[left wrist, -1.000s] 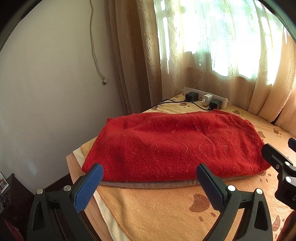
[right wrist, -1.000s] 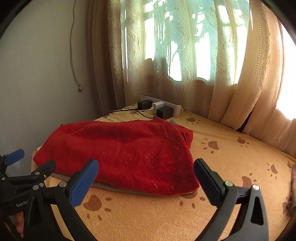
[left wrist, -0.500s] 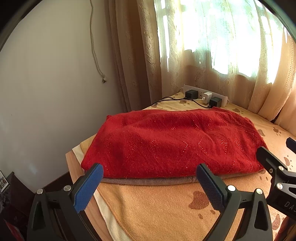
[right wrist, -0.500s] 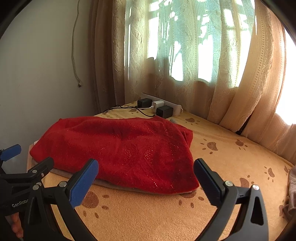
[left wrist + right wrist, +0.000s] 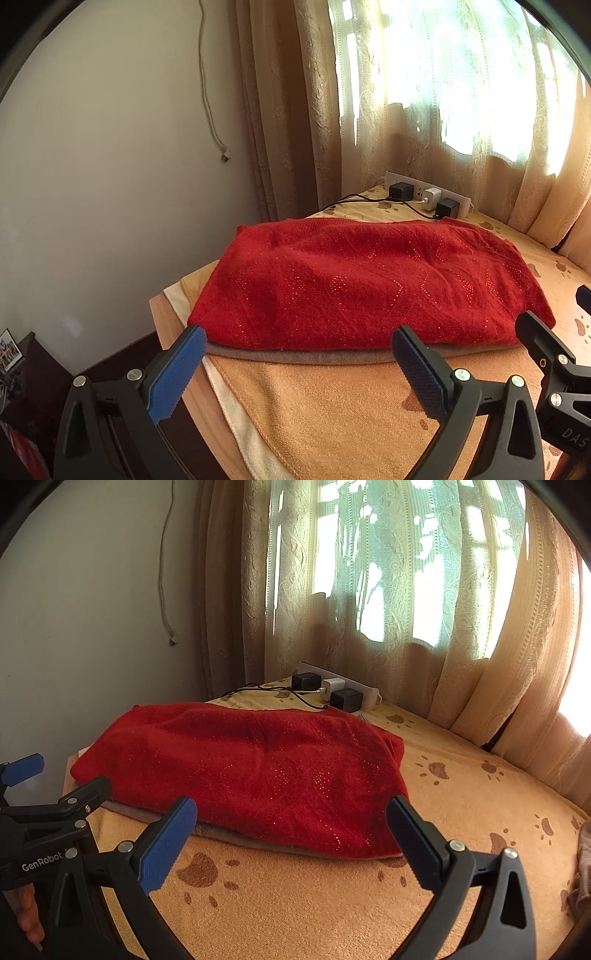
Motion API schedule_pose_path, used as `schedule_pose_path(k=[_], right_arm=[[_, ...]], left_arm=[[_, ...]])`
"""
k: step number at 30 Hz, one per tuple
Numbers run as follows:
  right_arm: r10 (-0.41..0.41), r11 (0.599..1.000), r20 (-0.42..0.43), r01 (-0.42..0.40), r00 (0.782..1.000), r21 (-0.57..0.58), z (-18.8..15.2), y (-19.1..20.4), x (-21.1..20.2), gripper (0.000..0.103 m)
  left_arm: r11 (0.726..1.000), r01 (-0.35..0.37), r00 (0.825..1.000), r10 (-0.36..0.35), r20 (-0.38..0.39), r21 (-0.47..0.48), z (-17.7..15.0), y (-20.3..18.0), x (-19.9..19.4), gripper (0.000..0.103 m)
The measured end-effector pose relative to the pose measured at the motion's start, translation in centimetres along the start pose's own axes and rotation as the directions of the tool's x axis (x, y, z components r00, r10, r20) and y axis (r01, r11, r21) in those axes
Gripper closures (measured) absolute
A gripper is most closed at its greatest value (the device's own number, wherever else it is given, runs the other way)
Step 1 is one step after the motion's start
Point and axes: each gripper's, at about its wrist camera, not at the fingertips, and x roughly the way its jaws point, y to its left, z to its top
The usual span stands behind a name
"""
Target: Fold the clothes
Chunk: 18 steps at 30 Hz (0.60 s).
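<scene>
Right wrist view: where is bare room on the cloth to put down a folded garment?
Free: the paw-print cloth between the red garment and the curtains, and the strip in front of it. Crowded: the back corner, with power strip and cables.

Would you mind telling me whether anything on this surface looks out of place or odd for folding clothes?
One thing: a white power strip with chargers plugged in sits at the back by the curtain, its black cable trailing right behind the red sweater. The sweater lies folded on a grey garment.
</scene>
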Motion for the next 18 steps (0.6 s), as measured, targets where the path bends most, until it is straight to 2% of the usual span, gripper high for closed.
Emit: schedule_pose_path(k=[5, 12, 18], right_arm=[[-0.004, 1.0, 0.009, 0.005, 1.0, -0.015, -0.3, 1.0, -0.4, 0.0], [-0.015, 0.999, -0.026, 0.014, 1.0, -0.042, -1.0, 1.9, 0.6, 0.0], [-0.016, 1.0, -0.02, 0.015, 1.0, -0.026, -0.9, 1.4, 0.5, 0.0]], left_arm=[[1.0, -0.008, 1.0, 0.008, -0.004, -0.001, -0.4, 0.4, 0.0, 0.001], [1.0, 0.004, 0.999, -0.004, -0.036, -0.001, -1.0, 0.2, 0.7, 0.001], [1.0, 0.012, 1.0, -0.012, -0.021, 0.005, -0.9, -0.2, 0.6, 0.001]])
